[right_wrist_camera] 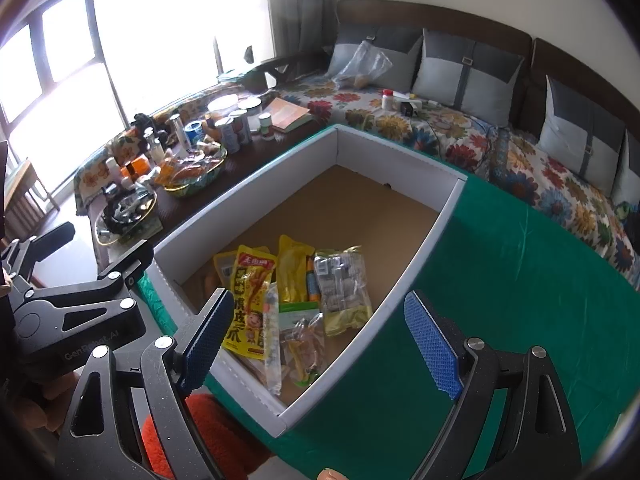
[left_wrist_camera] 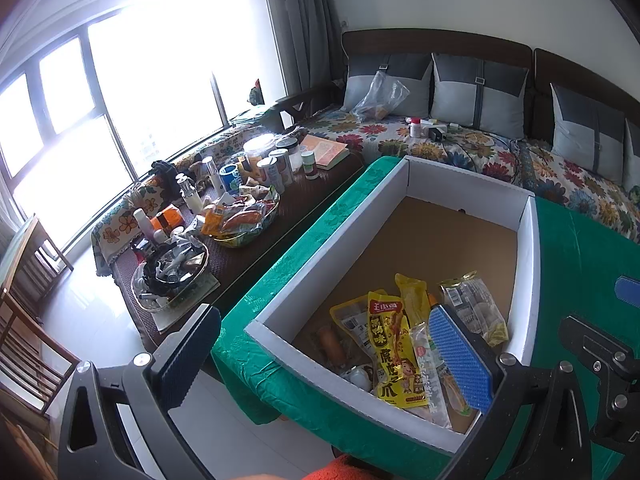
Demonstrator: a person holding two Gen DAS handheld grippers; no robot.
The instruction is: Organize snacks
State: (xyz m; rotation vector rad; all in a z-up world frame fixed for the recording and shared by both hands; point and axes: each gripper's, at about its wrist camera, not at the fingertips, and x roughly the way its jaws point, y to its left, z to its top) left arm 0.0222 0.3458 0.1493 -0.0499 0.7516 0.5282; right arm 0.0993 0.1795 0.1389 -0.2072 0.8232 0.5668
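Over a green-covered table, left wrist view: left gripper hangs w/ fingers spread wide, holding nothing. Its right finger pad sits above the near end of a white-walled box w/ brown cardboard floor; the left pad is outside the box, over the floor gap. Snack packets lie heaped at the box's near end: a yellow pouch w/ red label on top, clear-wrapped packs beside it, a silver-gold pack to the right. Far end of box floor is bare cardboard. Beyond, a dark side table carries cans, bottles and a dish of more snacks. A flowered sofa w/ grey cushions runs along the wall.

Right wrist view: right gripper also wide apart, nothing between its blue pads. Left pad is over the box's near-left wall; right pad is over the green cloth outside the box. Same packets lie just ahead, between the fingers. Left gripper's black frame shows at the left edge.
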